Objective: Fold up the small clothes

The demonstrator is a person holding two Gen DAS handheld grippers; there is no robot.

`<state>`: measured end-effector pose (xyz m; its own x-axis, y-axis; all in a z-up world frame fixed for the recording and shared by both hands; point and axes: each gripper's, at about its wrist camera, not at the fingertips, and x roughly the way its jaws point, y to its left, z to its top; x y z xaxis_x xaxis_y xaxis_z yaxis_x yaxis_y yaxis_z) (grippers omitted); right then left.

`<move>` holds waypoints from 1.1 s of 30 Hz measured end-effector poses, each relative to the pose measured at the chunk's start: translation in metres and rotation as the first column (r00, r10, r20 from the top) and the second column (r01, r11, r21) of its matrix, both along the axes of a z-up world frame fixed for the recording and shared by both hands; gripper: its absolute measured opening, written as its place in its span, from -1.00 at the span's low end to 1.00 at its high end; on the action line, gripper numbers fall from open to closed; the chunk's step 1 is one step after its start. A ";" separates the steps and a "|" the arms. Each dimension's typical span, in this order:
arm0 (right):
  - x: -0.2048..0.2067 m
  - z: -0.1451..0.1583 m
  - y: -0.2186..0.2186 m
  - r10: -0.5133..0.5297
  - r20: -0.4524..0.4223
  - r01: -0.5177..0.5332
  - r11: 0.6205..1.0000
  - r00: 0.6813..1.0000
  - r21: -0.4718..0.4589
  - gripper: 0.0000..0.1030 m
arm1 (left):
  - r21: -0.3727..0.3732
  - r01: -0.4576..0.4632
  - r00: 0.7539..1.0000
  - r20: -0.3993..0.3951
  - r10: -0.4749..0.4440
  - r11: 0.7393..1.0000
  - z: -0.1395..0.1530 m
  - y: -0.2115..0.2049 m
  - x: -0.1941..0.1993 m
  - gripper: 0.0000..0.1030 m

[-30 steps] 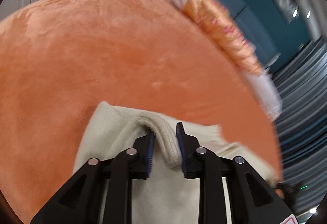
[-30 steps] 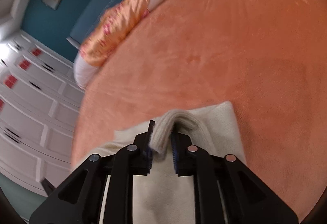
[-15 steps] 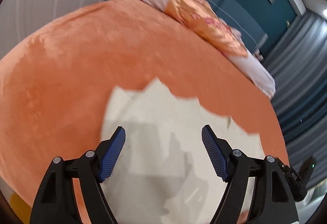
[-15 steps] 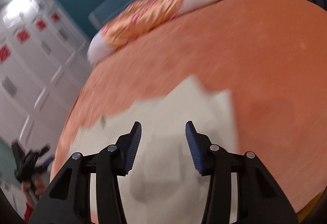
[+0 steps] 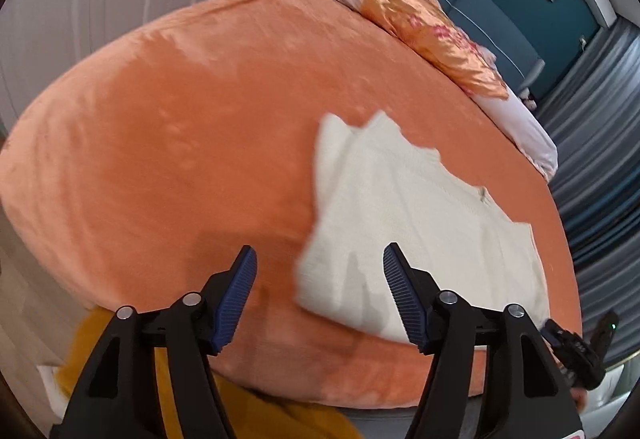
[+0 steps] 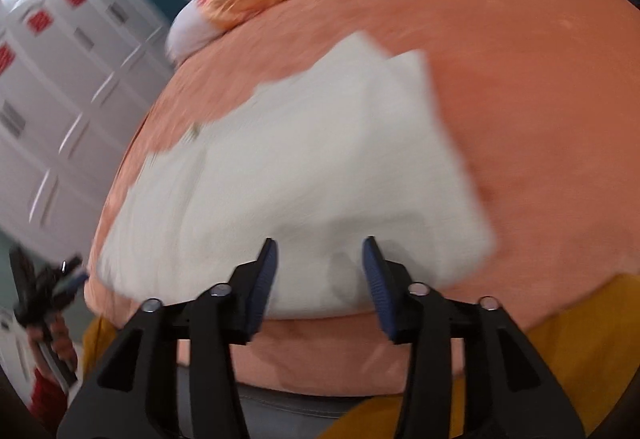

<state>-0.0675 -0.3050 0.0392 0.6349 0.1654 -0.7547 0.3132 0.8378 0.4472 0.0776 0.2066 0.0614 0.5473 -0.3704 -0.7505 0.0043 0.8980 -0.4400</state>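
Left gripper [image 5: 318, 281]: spread wide, holding nothing.
Right gripper [image 6: 320, 271]: spread wide, holding nothing.
Soft cream knitted cloth [image 5: 404, 215]: lying flat on the fuzzy orange bed [image 5: 180, 143], just ahead of both grippers; long side runs left to right.
Nearer: right gripper, I think.
Count: one cloth, two grippers.
Far end: shiny orange flowered pillow [image 5: 432, 35].

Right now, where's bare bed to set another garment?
Free: orange blanket left of the cream garment, up to the pillows; also the strip right of it in the right wrist view. Taken: the near edge, under both open claws.
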 end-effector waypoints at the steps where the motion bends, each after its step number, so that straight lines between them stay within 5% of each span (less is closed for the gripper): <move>1: -0.005 0.001 -0.010 -0.033 0.003 0.033 0.999 0.999 -0.001 0.02 | -0.036 0.005 1.000 -0.006 -0.005 0.999 -0.003 0.006 0.003 0.32; 6: -0.025 0.001 -0.050 -0.188 -0.027 0.189 0.982 0.982 0.025 0.07 | -0.189 0.136 0.990 -0.001 -0.139 0.973 -0.016 -0.002 0.018 0.32; 10: -0.029 -0.005 -0.056 -0.213 -0.027 0.214 0.976 0.977 0.034 0.22 | -0.168 0.232 0.973 0.029 -0.230 0.958 -0.030 -0.020 0.031 0.32; 13: -0.018 -0.014 -0.048 -0.159 -0.050 0.161 0.986 0.986 0.039 0.21 | -0.226 0.259 0.965 0.033 -0.259 0.939 -0.030 -0.020 0.037 0.19; 14: -0.014 -0.014 -0.044 -0.131 -0.048 0.132 0.991 0.990 0.035 0.03 | -0.221 0.277 0.961 0.041 -0.274 0.935 -0.025 -0.022 0.036 -0.07; 15: -0.006 -0.012 -0.036 -0.114 -0.041 0.116 0.993 0.993 0.027 -0.21 | -0.169 0.291 0.957 0.036 -0.290 0.942 -0.019 -0.025 0.036 -0.58; 16: -0.004 -0.009 -0.033 -0.107 -0.036 0.107 0.994 0.994 -0.001 -0.45 | -0.099 0.288 0.958 0.015 -0.288 0.953 -0.014 -0.027 0.036 -0.87; 17: -0.002 -0.005 -0.030 -0.098 -0.026 0.097 0.995 0.995 -0.022 -0.79 | -0.067 0.281 0.959 -0.005 -0.282 0.957 -0.011 -0.027 0.035 -0.86; 22: -0.014 0.026 -0.039 -0.130 0.049 0.131 0.991 0.990 -0.008 -0.80 | 0.014 0.259 0.965 -0.046 -0.258 0.966 -0.001 -0.025 0.020 -0.86; 25: -0.008 -0.008 -0.036 -0.114 -0.107 0.106 0.991 0.988 -0.080 -0.80 | 0.115 0.224 0.968 -0.138 -0.208 0.968 -0.032 -0.028 0.019 -0.86; 27: -0.009 -0.027 -0.038 -0.134 -0.165 0.127 0.991 0.977 -0.049 -0.80 | 0.099 0.171 0.973 -0.176 -0.152 0.980 -0.044 -0.023 0.019 -0.83; 30: -0.002 -0.011 -0.032 -0.129 -0.173 0.111 0.988 0.976 -0.110 -0.74 | 0.127 0.126 0.980 -0.170 -0.104 0.984 -0.031 -0.023 0.013 -0.78; 33: 0.002 0.004 -0.025 -0.142 -0.172 0.109 0.976 0.975 -0.189 -0.70 | 0.286 0.069 0.996 -0.074 -0.050 0.956 0.006 -0.032 0.002 -0.77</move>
<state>-0.0656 -0.3297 0.0435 0.4897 -0.0537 -0.8702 0.4835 0.8474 0.2197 0.0798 0.1743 0.0675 0.4768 -0.1634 -0.8637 0.0415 0.9857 -0.1635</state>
